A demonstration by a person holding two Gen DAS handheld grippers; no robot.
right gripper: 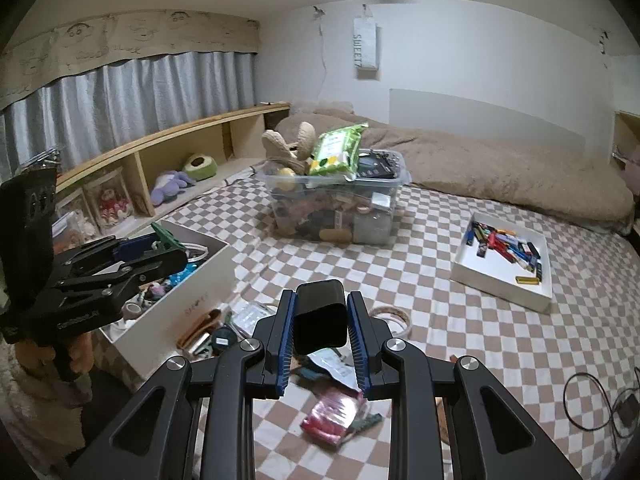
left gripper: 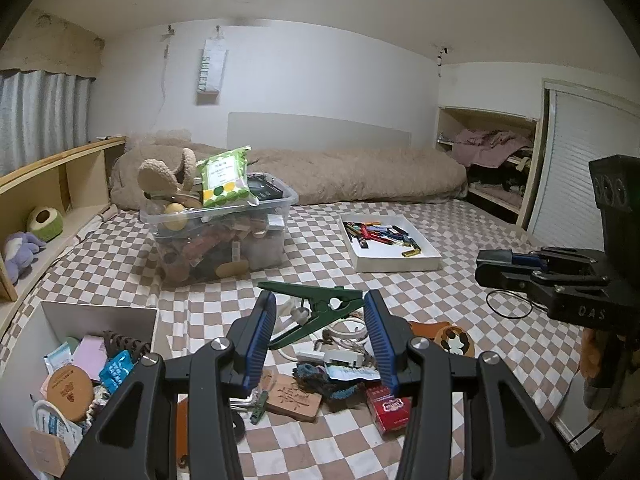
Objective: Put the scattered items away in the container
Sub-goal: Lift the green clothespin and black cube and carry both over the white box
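A clamp (left gripper: 316, 306) is held between the left gripper (left gripper: 320, 312) fingers, above a scattered pile (left gripper: 336, 364). An open box (left gripper: 100, 320) is seen left of the claw, a full bin (left gripper: 220, 232) ahead, a tray (left gripper: 390, 242) ahead-right.

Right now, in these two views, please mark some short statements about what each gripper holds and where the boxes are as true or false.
1. The left gripper holds a green clip. True.
2. The right gripper is empty. False: it is shut on a black boxy object.
3. The white tray holds small colourful items. True.
4. The clear bin is empty. False: it is piled full, with a green packet on top.
5. A red pack lies on the checkered cover. True.
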